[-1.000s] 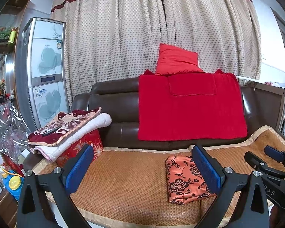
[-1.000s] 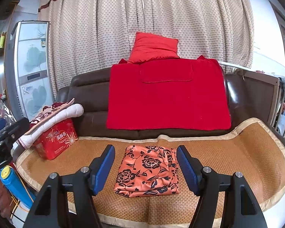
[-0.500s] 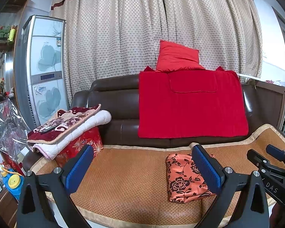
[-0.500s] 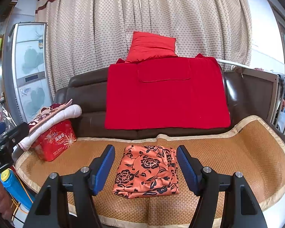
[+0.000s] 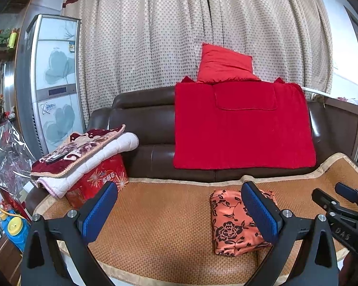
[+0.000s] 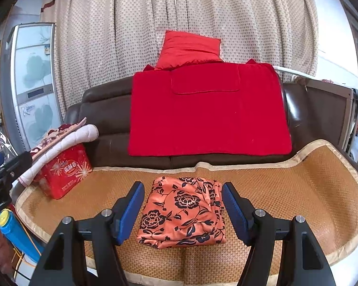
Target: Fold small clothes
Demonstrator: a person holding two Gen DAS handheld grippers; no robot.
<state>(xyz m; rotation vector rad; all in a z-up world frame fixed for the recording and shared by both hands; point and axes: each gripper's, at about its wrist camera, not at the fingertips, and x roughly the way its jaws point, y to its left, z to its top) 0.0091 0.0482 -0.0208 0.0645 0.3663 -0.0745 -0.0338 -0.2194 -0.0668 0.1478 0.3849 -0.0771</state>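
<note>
A folded orange garment with black flowers (image 6: 182,213) lies on the woven mat (image 6: 298,190) of the sofa seat. In the left wrist view the garment (image 5: 231,224) lies to the right, partly behind my right finger. My left gripper (image 5: 179,209) is open and empty, held above the mat to the left of the garment. My right gripper (image 6: 182,211) is open and empty, its fingers standing either side of the garment, above and short of it. The right gripper also shows at the right edge of the left wrist view (image 5: 341,197).
A red blanket (image 6: 207,112) and red pillow (image 6: 191,50) hang on the brown sofa back. A red box (image 6: 64,174) with folded quilts (image 5: 83,152) on top stands at the mat's left end. A cabinet (image 5: 52,81) stands left; a blue bottle (image 6: 14,236) sits low left.
Both views have drifted slightly; the garment sits a little lower and nearer in them. Both grippers stay open and empty. The garment has not moved on the mat.
</note>
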